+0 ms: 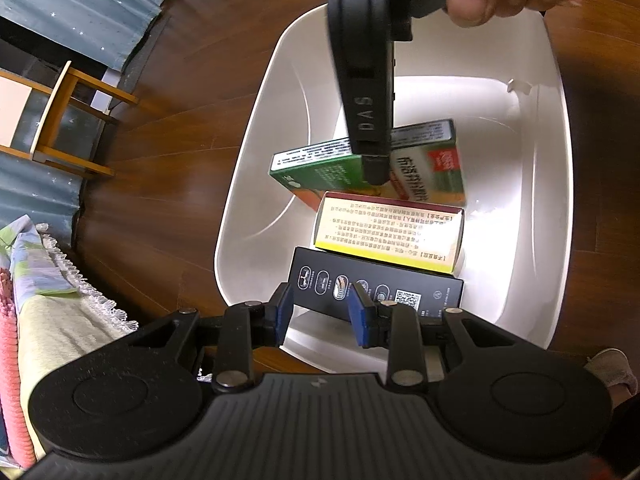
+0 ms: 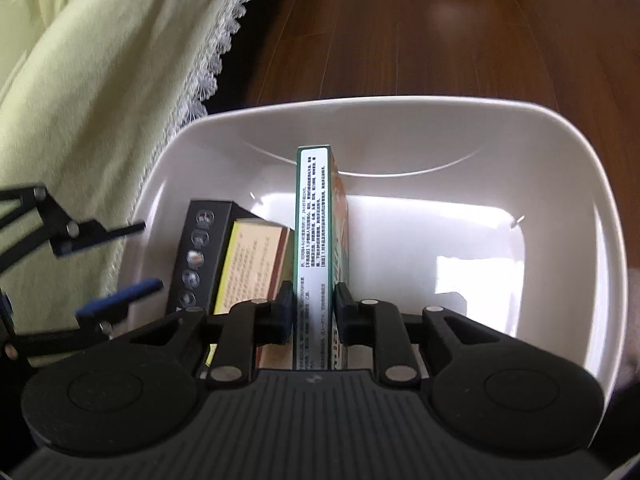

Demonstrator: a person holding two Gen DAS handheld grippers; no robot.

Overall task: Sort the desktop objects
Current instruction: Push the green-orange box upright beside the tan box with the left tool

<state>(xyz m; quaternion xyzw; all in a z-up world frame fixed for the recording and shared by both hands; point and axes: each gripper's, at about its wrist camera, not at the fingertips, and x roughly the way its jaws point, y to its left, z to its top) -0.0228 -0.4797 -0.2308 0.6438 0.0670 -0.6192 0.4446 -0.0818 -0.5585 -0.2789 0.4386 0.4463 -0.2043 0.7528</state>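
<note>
Left wrist view: your left gripper (image 1: 320, 308) hangs open and empty over the white bin (image 1: 248, 168), just above the black box (image 1: 376, 284) beside the yellow box (image 1: 388, 228). Right wrist view: your right gripper (image 2: 311, 312) clamps the green box (image 2: 314, 216), held on edge inside the bin (image 2: 580, 184).

3 boxes (image 1: 388, 236) in bin (image 1: 256, 168)

We see a dark wooden floor (image 1: 180, 92) under everything. At the left hangs a blue-grey curtain (image 1: 80, 8) dotted with small stars, with a wooden stool (image 1: 60, 116) before it. A yellow-green cloth (image 2: 92, 92) with a white lace edge (image 2: 224, 36) drapes what may be a bed.
</note>
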